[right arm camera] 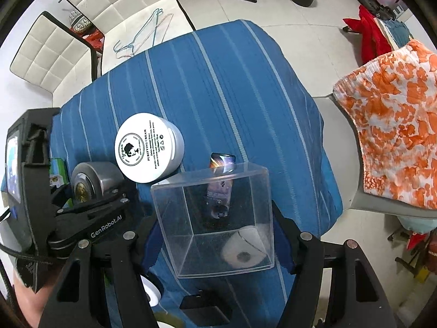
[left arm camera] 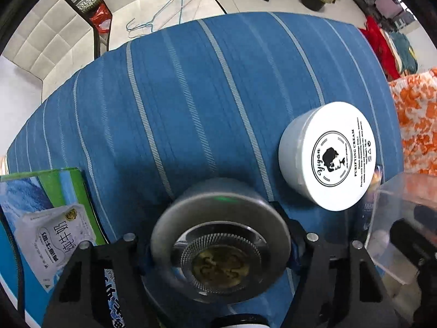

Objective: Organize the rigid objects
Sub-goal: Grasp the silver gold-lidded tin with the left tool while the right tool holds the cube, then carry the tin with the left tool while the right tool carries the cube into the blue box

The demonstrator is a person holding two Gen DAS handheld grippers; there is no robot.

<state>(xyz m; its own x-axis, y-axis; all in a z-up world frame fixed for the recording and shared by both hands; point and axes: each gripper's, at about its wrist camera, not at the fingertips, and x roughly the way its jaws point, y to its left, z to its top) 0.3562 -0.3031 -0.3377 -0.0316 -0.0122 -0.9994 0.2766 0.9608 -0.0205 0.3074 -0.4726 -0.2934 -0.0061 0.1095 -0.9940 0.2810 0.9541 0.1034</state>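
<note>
My left gripper [left arm camera: 218, 240] is shut on a grey round tin with a clear lid [left arm camera: 220, 242], held on its side over the blue striped cloth [left arm camera: 177, 104]. The tin also shows in the right wrist view [right arm camera: 92, 181]. A white cream jar [left arm camera: 327, 154] lies just right of it, also seen in the right wrist view [right arm camera: 148, 147]. My right gripper [right arm camera: 215, 229] is shut on a clear plastic box [right arm camera: 215, 218]. A small dark packet [right arm camera: 221, 175] lies behind the box.
A green and white milk carton [left arm camera: 49, 218] lies at the left. A white roll [right arm camera: 243, 248] and a black object [right arm camera: 204, 304] lie near the box. An orange-patterned cloth over a chair [right arm camera: 396, 125] stands right. Wire hangers [right arm camera: 144, 32] lie on the sofa.
</note>
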